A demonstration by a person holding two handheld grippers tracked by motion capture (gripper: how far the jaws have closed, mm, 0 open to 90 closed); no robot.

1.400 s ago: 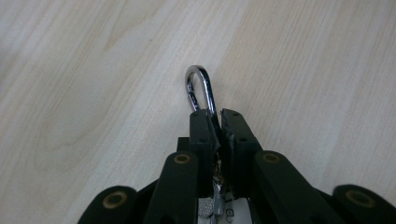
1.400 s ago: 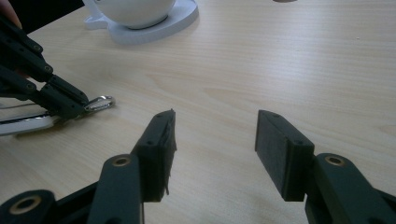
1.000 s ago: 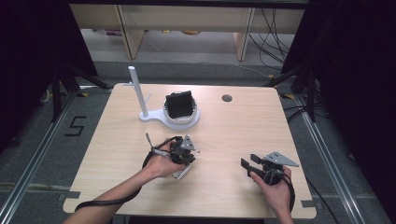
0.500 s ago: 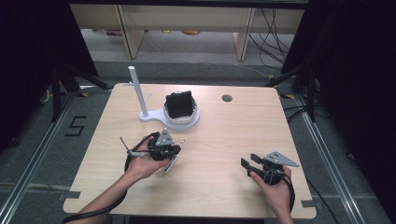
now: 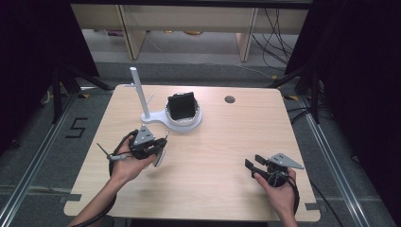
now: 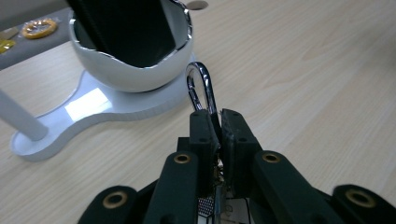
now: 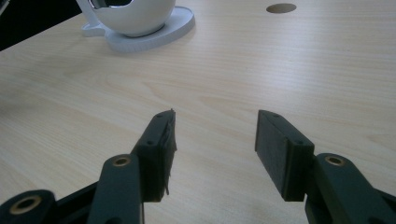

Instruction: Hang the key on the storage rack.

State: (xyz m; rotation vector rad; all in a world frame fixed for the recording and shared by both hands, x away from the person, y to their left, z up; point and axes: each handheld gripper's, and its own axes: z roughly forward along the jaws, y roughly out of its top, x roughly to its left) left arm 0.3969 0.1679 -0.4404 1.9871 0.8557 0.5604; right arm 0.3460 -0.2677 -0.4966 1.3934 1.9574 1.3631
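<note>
A light wood-grain table (image 5: 213,156) with rounded corners is seen from the high view; a round cable hole (image 5: 230,99) is cut near its far edge.

On the far-left part of the table a white plastic stand (image 5: 163,120) is set: a flat, glossy, curved base with a slim white upright post (image 5: 139,92) at one end and a round white bowl-shaped cup (image 6: 135,70) at the other. The cup's rim is chrome-edged and uneven. A black, flat, matte rectangular object (image 5: 182,105) is lodged in the cup, leaning; what it is cannot be told.

The left gripper (image 6: 215,126) is held in the person's left hand (image 5: 125,165), near the front of the stand's base. Its black jaws are clenched on a shiny metal loop (image 6: 201,88), rounded at the top like a carabiner or clip, which protrudes from between the pads and points toward the cup. Brass-coloured rivets are noted on the jaw links. A grey three-cornered plate is carried on top.

The right gripper (image 7: 215,140) is held in the right hand (image 5: 279,194) at the near-right of the table, well apart from the stand. Its jaws are spread, nothing between them; the pads are dark and finely ribbed, the left pad frayed at its edge.

On the grey floor left of the table, a black mark reading "5" (image 5: 77,127) is seen. No other writing can be read.
</note>
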